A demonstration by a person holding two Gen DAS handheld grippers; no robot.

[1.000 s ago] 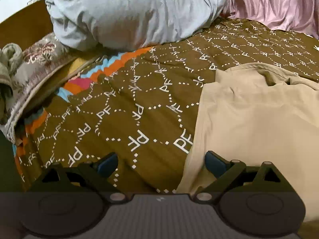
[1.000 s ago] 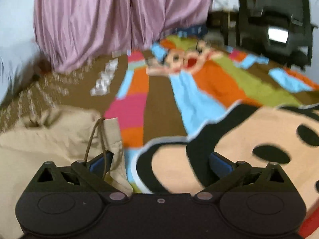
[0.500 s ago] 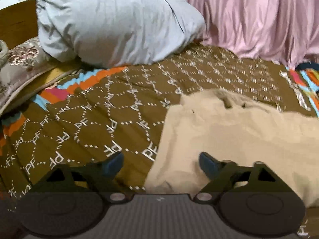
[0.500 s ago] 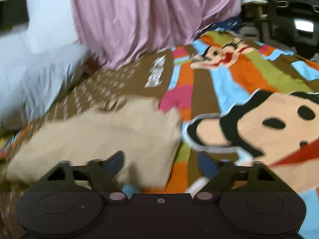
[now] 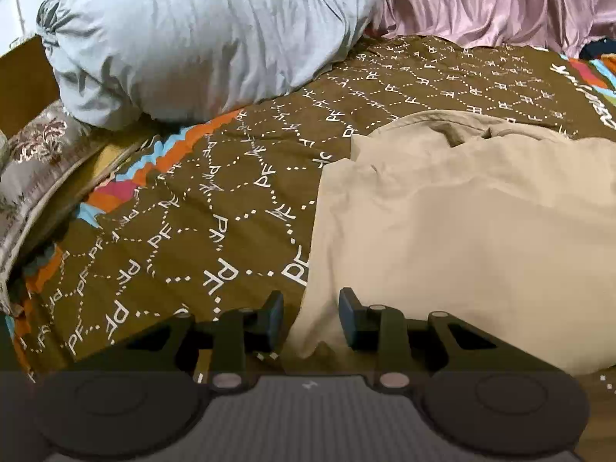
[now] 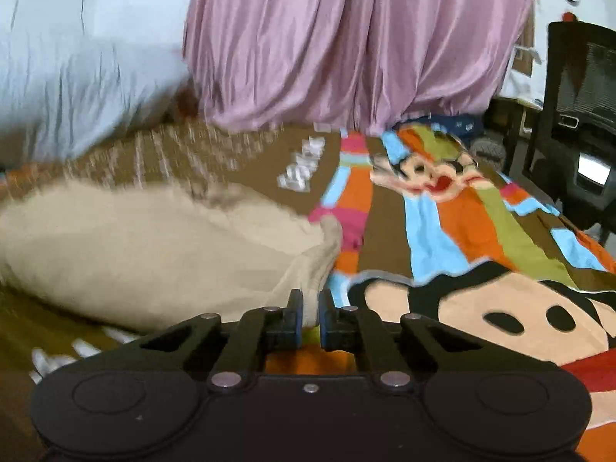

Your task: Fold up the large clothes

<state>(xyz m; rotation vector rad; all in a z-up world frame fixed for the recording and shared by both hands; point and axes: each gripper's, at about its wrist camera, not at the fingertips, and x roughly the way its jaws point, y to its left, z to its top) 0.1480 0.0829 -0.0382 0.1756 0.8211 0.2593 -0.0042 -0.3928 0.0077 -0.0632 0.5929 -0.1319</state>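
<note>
A beige garment lies folded on the brown patterned bedspread. My left gripper sits at its near left corner with the jaws half closed around the cloth edge, a gap still showing on both sides. In the right wrist view the same beige garment lies to the left, and my right gripper is shut on its near right corner, with a strip of cloth pinched between the pads.
A large grey pillow lies at the head of the bed, with a patterned cushion at the left edge. Pink curtains hang behind the bed. A colourful cartoon blanket covers the right side. A black chair stands at far right.
Both grippers have narrowed from wide open. The right one has closed on the garment's right corner; the left one has moved in on the left corner and closed partway.
</note>
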